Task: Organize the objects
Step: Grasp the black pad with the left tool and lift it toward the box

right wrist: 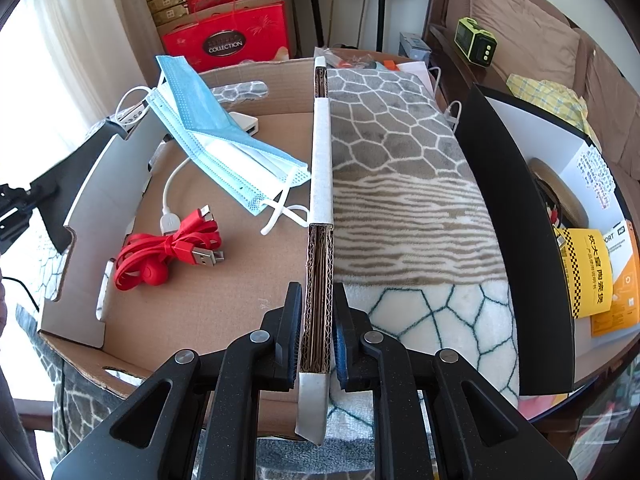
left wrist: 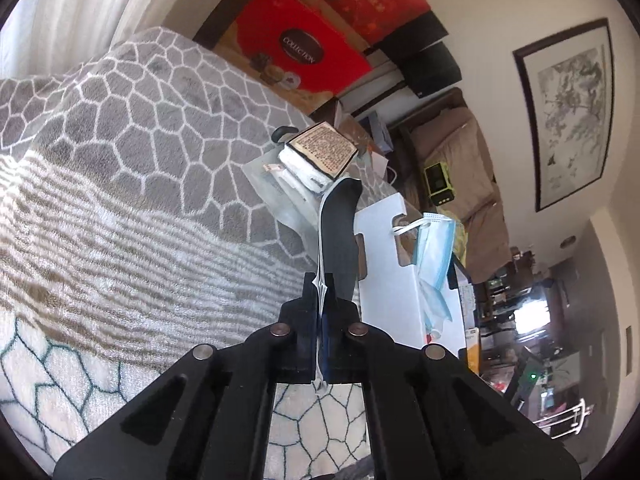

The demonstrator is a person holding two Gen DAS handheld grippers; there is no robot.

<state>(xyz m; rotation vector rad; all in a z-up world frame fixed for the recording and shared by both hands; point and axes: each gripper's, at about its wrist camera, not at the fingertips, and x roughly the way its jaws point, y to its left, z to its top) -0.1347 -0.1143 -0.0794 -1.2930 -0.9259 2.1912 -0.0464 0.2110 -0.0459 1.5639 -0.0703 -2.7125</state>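
Left gripper (left wrist: 322, 300) clamped shut on a thin white strap. Right gripper (right wrist: 316, 328) narrow, pinching the cardboard box (right wrist: 224, 280) by its right wall. In the box: blue face masks (right wrist: 224, 148), red cable (right wrist: 168, 252). Box rests on a grey patterned blanket (right wrist: 404, 184). Room: red gift boxes (right wrist: 228, 36) behind, brown sofa (right wrist: 528, 40) to the right, framed painting (left wrist: 568, 108) on the wall.

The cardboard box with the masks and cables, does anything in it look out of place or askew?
Yes. The blue face masks are not lying flat: the stack leans up over the box's white side wall, an ear loop hanging outside. The red cable bundle lies on the floor of the cardboard box.
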